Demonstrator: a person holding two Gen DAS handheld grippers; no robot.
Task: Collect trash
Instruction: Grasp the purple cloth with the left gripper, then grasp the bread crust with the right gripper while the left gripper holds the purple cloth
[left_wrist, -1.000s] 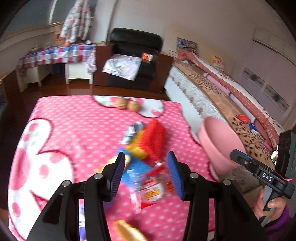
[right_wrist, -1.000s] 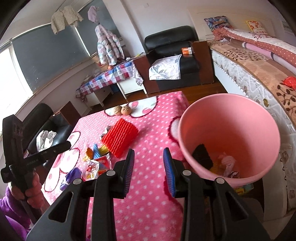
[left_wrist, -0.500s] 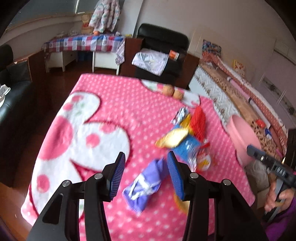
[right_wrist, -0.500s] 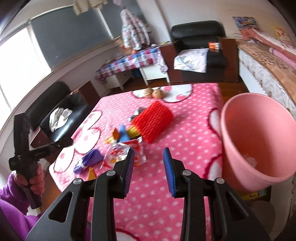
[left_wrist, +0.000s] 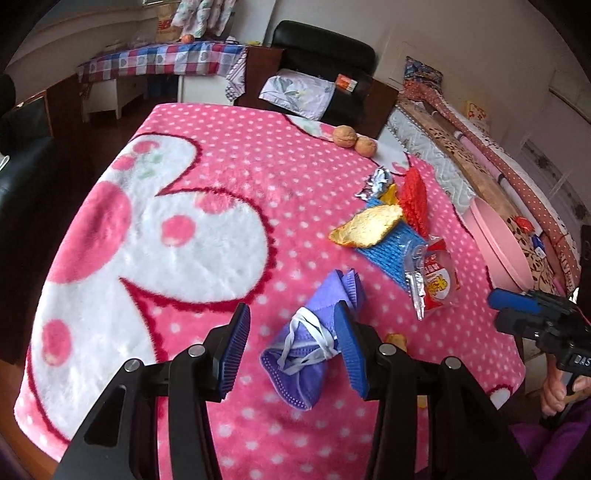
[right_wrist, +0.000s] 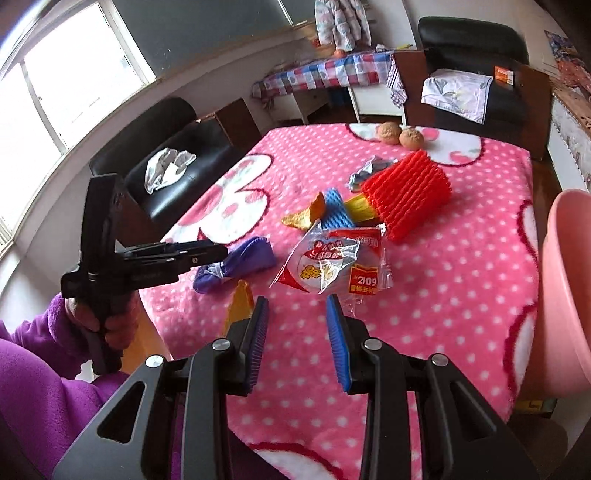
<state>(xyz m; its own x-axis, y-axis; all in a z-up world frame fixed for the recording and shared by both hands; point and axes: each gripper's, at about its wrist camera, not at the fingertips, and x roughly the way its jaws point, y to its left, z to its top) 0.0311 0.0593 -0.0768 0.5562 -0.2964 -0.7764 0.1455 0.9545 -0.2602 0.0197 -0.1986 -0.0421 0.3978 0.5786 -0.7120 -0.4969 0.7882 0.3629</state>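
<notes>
Worktop (left_wrist: 221, 192): covered in pink polka-dot blanket, mid-frame.
Left gripper (left_wrist: 291, 347): fingers spread, flanking purple mask (left_wrist: 314, 343), lower centre.
Right gripper (right_wrist: 295, 343): fingers spread, empty, near snack wrapper (right_wrist: 332, 266).
Pink bin (right_wrist: 565, 295): right edge.

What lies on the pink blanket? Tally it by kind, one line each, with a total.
Walnuts: 2
Foam nets: 3 (red, blue, yellow)
Gold wrappers: 2
Silver wrapper: 1
Clear snack bag: 1
Purple mask: 1
Total: 10
</notes>
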